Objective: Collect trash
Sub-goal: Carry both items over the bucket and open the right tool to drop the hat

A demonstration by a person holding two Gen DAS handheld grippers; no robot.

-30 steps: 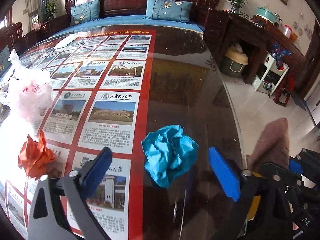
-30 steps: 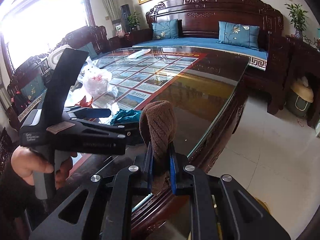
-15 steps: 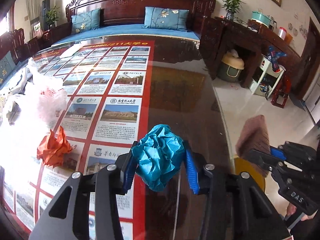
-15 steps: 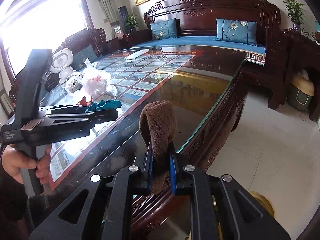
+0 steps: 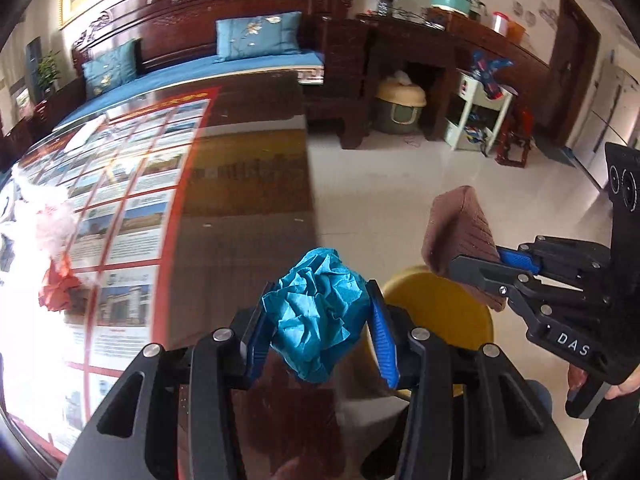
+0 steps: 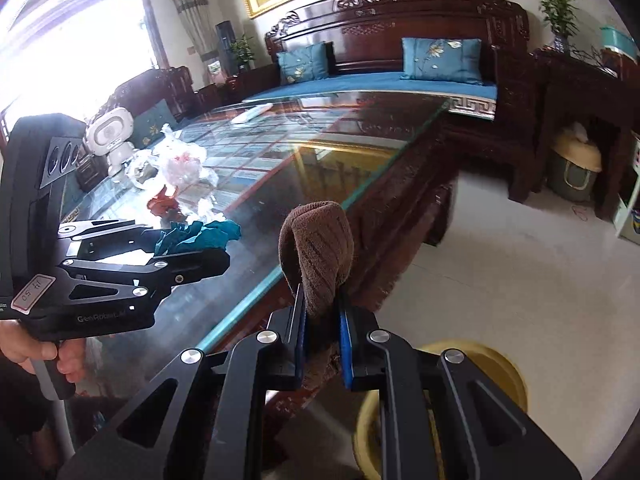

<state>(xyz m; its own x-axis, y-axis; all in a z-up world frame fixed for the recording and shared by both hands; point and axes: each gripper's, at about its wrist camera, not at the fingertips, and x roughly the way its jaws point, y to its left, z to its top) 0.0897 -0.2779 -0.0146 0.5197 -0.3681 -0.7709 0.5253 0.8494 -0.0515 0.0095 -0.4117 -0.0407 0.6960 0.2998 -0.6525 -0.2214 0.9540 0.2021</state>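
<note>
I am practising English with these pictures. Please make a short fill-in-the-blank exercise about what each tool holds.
1. The left tool grips a crumpled ball of ____ paper.
2. The right tool is shut on a ____ cloth.
3. The yellow bin stands on the ____, beside the table.
4. The red paper lies on the ____.

Missing words: blue; brown; floor; table

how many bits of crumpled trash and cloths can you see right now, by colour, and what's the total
blue crumpled paper, gripped by the left gripper: 1
orange-red crumpled paper, on the table: 1
pink-white crumpled plastic bag, on the table: 1
brown cloth, gripped by the right gripper: 1
total: 4
</note>
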